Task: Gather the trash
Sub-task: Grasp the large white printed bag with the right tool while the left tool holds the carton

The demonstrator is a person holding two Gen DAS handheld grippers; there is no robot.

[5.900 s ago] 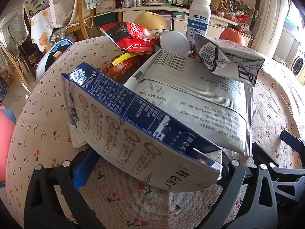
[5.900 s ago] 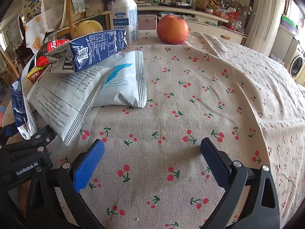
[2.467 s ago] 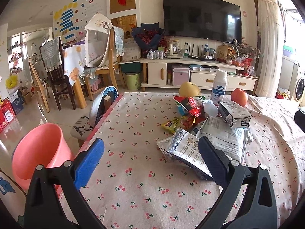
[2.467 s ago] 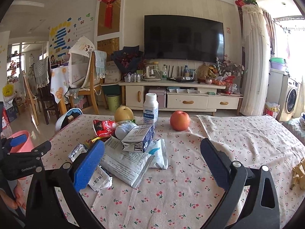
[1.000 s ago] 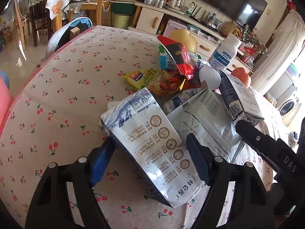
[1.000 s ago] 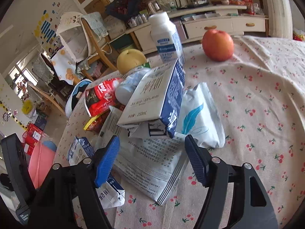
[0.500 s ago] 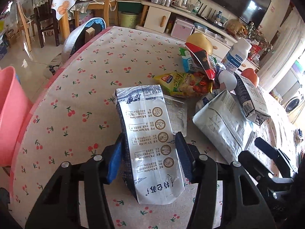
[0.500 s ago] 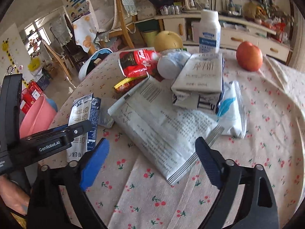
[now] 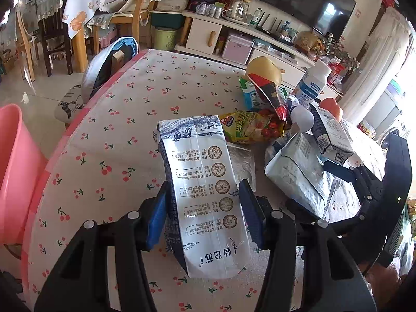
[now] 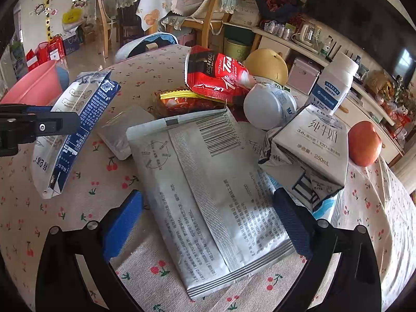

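My left gripper is shut on a flattened blue-and-white milk carton, held just above the cherry-print tablecloth; the right wrist view shows the carton at the left. My right gripper is low over a grey-white printed bag. Its jaws are opening wide, and the bag lies between them without either pad pressing on it. A small 250 mL milk carton rests on the bag's far right corner.
Behind the bag lie a red packet, a yellow snack wrapper, a white cup and a clear wrapper. A white bottle, a pear and an apple stand further back. A pink bucket sits beside the table's left edge.
The left jaws have closed onto the blue-and-white carton and drawn it left, away from the pile. The right gripper rolled level, spread its jaws and came down close over the grey bag.
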